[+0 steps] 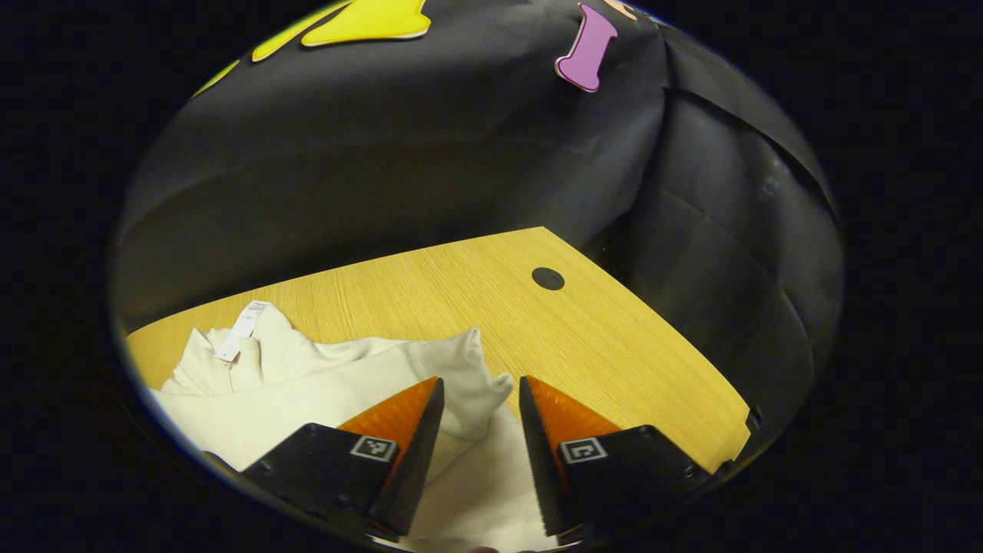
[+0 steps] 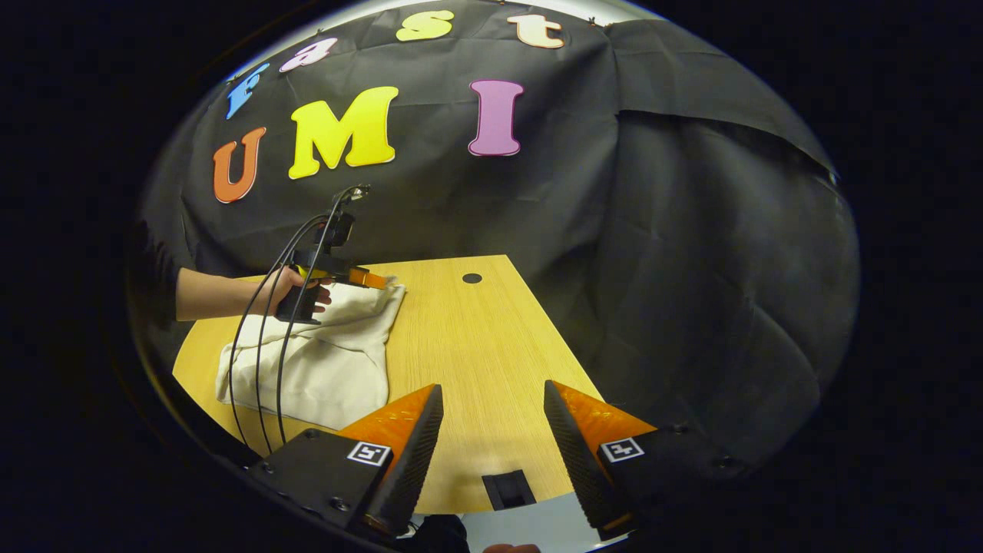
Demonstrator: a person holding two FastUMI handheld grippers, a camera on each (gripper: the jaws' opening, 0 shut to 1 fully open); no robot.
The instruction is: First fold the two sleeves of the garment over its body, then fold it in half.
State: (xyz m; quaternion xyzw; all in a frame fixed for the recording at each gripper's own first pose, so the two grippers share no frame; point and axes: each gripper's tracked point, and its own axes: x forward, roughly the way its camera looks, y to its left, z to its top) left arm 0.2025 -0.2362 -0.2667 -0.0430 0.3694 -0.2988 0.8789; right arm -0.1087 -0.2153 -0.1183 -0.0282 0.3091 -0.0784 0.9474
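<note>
1. Your left claw [image 1: 481, 399] hangs low over the cream garment [image 1: 307, 392], its jaws parted with nothing between them. The crumpled cloth tip [image 1: 472, 369], which looks like a sleeve end though you cannot be sure, lies just ahead of the fingertips and a little to their left.
2. The garment lies on the bench [image 1: 599, 338] toward its left side as the right gripper view frames it, its long axis running from the near edge toward the booth wall. Its collar with a white tag [image 1: 244, 329] sits at the far end in the left gripper view.
3. Your right claw [image 2: 491, 430] is open and empty, over bare bench [image 2: 476, 346], well apart from the garment [image 2: 330, 361], which lies ahead and to its left. Your left hand [image 2: 296, 288] is much the nearer, so the coming pinch looks like its job.
4. The right gripper view gives you the whole outline: the garment already looks narrow and bundled, with the left claw [image 2: 376, 280] at its far right corner and cables trailing over the cloth. The left gripper view instead gives the close folds under the fingers. Neither settles whether both sleeves are laid over the body.
</note>
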